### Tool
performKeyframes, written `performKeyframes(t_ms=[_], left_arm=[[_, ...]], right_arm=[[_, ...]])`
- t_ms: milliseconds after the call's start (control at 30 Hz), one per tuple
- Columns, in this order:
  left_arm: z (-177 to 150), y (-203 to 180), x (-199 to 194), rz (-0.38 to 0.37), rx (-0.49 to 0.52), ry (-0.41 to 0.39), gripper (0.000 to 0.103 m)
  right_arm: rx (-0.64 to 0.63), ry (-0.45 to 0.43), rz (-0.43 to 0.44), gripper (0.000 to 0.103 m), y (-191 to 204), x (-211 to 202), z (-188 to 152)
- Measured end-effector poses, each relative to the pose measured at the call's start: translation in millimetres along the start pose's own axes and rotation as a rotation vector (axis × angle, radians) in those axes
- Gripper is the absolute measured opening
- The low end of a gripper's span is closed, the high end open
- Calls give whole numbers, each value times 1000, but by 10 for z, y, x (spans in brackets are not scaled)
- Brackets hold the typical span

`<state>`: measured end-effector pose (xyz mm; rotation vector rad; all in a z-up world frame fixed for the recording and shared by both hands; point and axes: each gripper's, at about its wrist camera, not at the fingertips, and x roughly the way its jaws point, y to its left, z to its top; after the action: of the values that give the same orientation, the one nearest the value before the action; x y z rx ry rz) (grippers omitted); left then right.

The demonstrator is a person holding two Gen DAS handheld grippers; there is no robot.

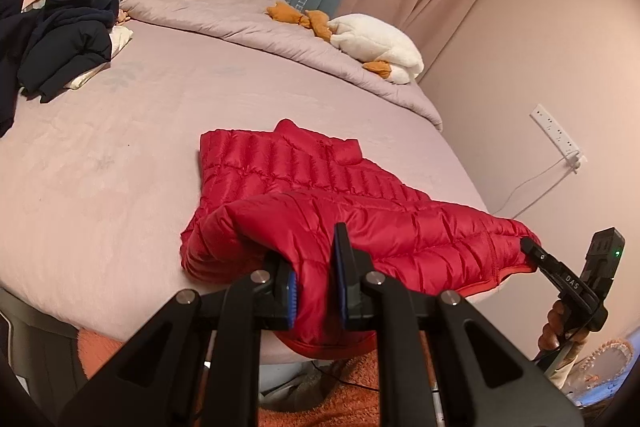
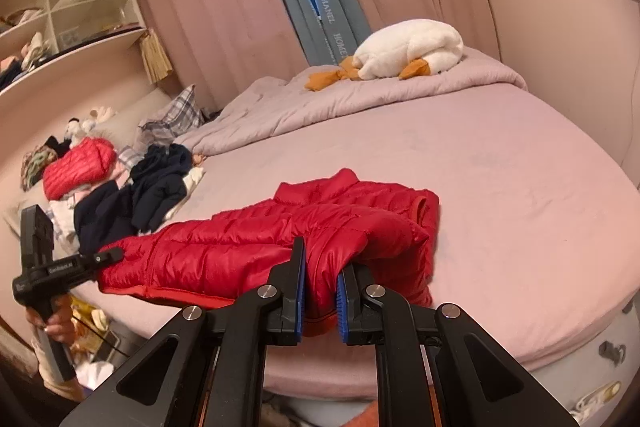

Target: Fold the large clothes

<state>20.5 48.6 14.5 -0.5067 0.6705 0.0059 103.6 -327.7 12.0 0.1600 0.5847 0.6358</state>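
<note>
A red quilted puffer jacket (image 1: 304, 171) lies on the pink bed (image 1: 120, 155) near its front edge, its lower part lifted and doubled over toward the collar. My left gripper (image 1: 316, 287) is shut on the jacket's hem at one end; the red fabric bulges between the blue pads. My right gripper (image 2: 320, 301) is shut on the hem at the other end of the jacket (image 2: 360, 203). The right gripper also shows at the right of the left wrist view (image 1: 532, 247), and the left gripper at the left of the right wrist view (image 2: 112, 254).
A pile of dark navy clothes (image 1: 60, 39) and a second red jacket (image 2: 78, 167) lie at the bed's left. A rumpled duvet (image 1: 248, 15) with a white plush goose (image 1: 380, 43) lies at the back. Wall with a socket strip (image 1: 556, 133) at the right.
</note>
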Motion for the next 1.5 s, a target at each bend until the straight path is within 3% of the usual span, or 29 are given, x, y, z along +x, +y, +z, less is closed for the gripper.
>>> performKeyframes(t_ms=[433,733,933,1500], left_arm=[[176,90,244,46,-44,32,14],[172,37,329,86,-19,13,14],[206,107,383,55,-65,-20,14],[367,156,512,46,-88,-28,14]], right_arm=[[10,43,-40,14,59,237,173],[40,114,-43,14,7,424,336],[88,179,-78,14,-32,586,457],[94,171,-136,14,39,747,525]])
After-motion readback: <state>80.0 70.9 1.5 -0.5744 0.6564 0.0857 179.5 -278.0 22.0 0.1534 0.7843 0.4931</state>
